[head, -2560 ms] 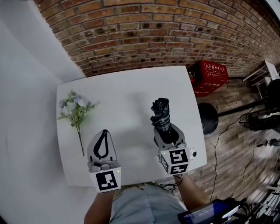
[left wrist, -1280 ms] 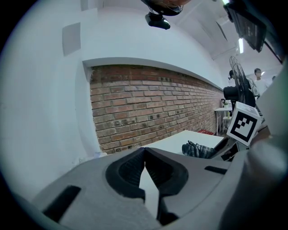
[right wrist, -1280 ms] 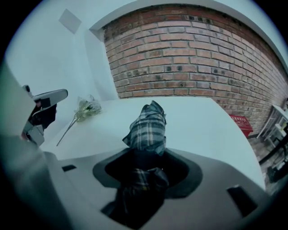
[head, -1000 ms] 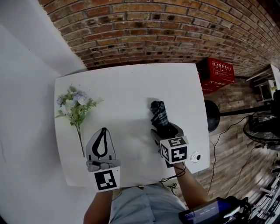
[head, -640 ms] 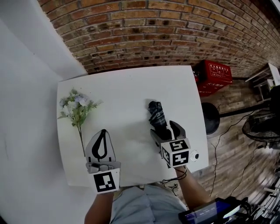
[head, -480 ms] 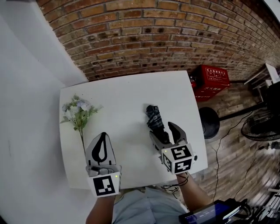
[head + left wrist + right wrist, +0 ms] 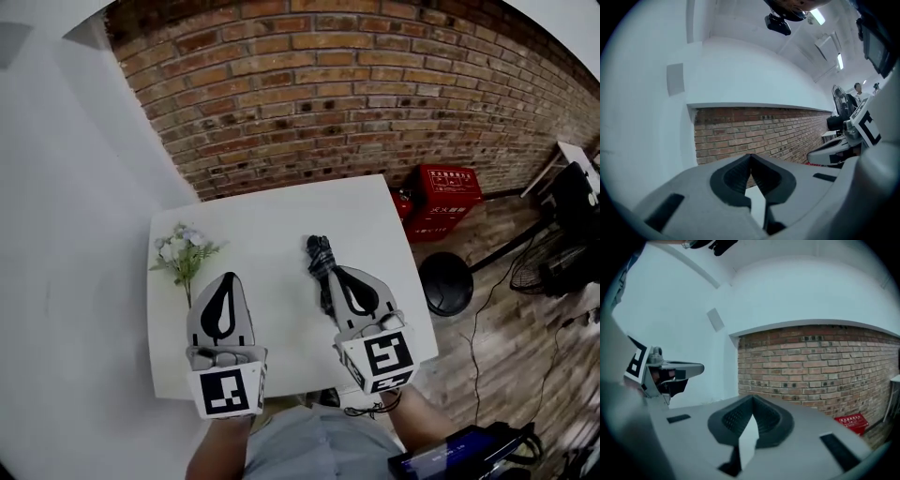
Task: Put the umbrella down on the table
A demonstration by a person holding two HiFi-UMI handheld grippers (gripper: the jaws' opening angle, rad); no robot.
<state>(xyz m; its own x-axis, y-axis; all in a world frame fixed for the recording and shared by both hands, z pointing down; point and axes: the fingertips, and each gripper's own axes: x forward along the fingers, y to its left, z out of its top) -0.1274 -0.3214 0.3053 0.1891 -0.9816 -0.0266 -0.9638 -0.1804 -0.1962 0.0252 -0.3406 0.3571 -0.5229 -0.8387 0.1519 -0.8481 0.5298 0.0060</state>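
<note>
The folded dark umbrella [image 7: 318, 254] lies on the white table [image 7: 272, 208], right of the middle, and nothing holds it. My right gripper [image 7: 341, 273] hangs above its near end, jaws shut and empty; in the right gripper view [image 7: 752, 397] the tips meet against the brick wall. My left gripper [image 7: 225, 278] is level over the table's left part, also shut with nothing in it; its own view [image 7: 750, 155] shows the tips touching. Both grippers point at the wall, well above the tabletop.
A bunch of pale artificial flowers [image 7: 185, 255] lies at the table's left edge. A brick wall [image 7: 319, 94] stands behind the table. On the floor to the right are a red box [image 7: 441, 191], a black round base [image 7: 447, 281] and cables.
The right gripper opened and let the umbrella go onto the table, then shut empty. Both grippers have risen clear of the tabletop and now point level at the wall.
</note>
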